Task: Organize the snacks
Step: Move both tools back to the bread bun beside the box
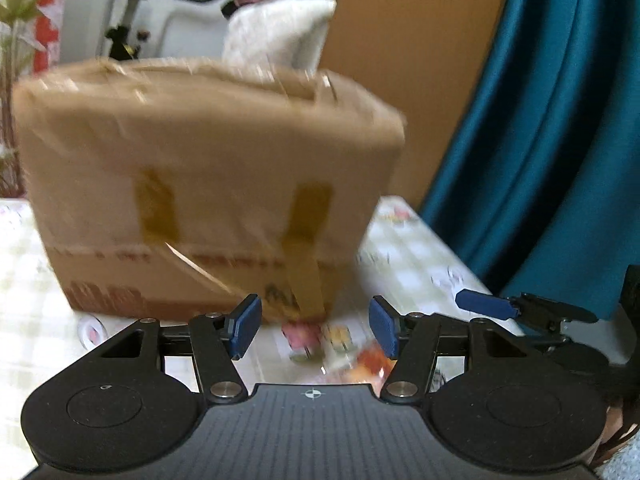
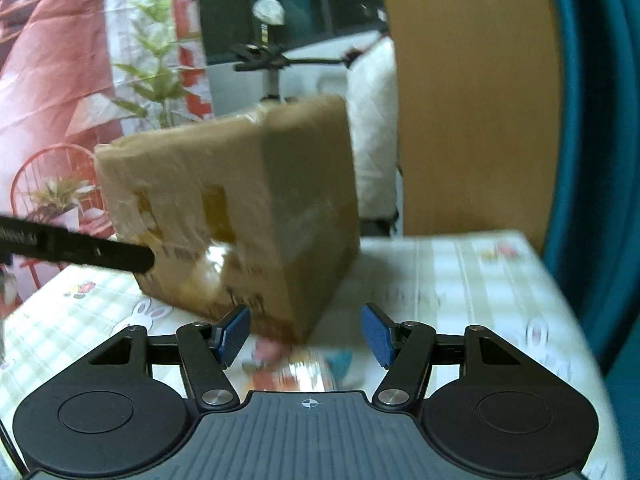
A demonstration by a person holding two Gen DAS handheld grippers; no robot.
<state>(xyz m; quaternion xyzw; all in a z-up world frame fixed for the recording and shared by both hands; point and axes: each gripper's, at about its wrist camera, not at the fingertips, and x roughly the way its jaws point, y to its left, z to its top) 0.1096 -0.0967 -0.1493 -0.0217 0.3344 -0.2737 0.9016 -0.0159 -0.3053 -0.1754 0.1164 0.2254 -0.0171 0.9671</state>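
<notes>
A taped brown cardboard box (image 1: 200, 184) stands on the checked tablecloth (image 1: 24, 280), close ahead of both grippers; it also shows in the right wrist view (image 2: 248, 216). Small colourful snack packets (image 1: 316, 340) lie on the cloth just below the box, blurred; they also show in the right wrist view (image 2: 300, 364). My left gripper (image 1: 314, 326) is open and empty above them. My right gripper (image 2: 306, 336) is open and empty above the packets. The right gripper's blue finger (image 1: 484, 304) shows at the right of the left wrist view.
A wooden panel (image 2: 472, 100) and a teal curtain (image 1: 552, 120) stand behind the table on the right. An exercise bike (image 1: 132, 20), a white padded cushion (image 1: 276, 32), and green plants (image 2: 152, 64) are beyond the table. The table's right edge (image 2: 560, 280) is near.
</notes>
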